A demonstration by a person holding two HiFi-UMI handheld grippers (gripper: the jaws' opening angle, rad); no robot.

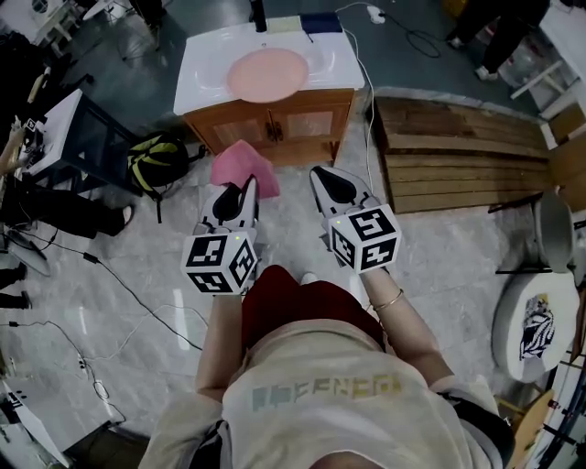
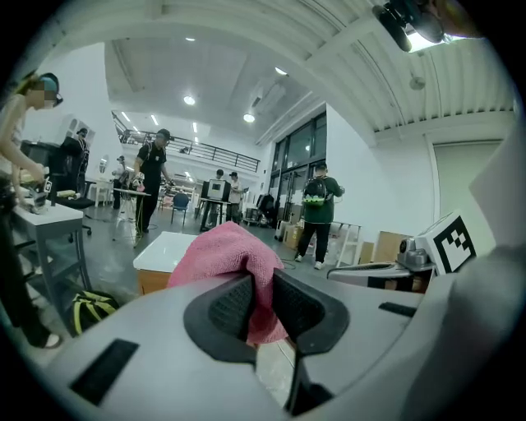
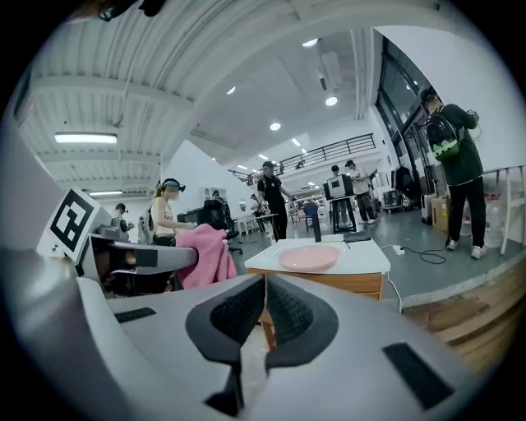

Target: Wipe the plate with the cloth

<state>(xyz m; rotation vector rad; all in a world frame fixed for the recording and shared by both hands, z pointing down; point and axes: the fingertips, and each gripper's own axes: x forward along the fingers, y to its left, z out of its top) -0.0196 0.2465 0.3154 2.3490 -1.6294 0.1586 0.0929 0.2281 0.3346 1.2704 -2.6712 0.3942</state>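
A round pink plate (image 1: 266,74) lies on the white top of a wooden cabinet (image 1: 206,64), and it shows again as the pink plate (image 3: 307,257) ahead of the right jaws. My left gripper (image 1: 247,189) is shut on a pink cloth (image 1: 244,169), held in the air short of the cabinet. In the left gripper view the cloth (image 2: 232,256) bulges up between the black pads (image 2: 231,307). My right gripper (image 1: 322,180) hangs beside it, jaws closed together with nothing between them, and from its camera the cloth (image 3: 202,254) sits off to the left.
A dark bottle (image 1: 259,16) and flat items stand at the cabinet's back edge. A black and yellow backpack (image 1: 157,160) lies left of the cabinet, a wooden pallet (image 1: 458,156) to its right. Cables run across the marble floor. Several people stand in the hall behind.
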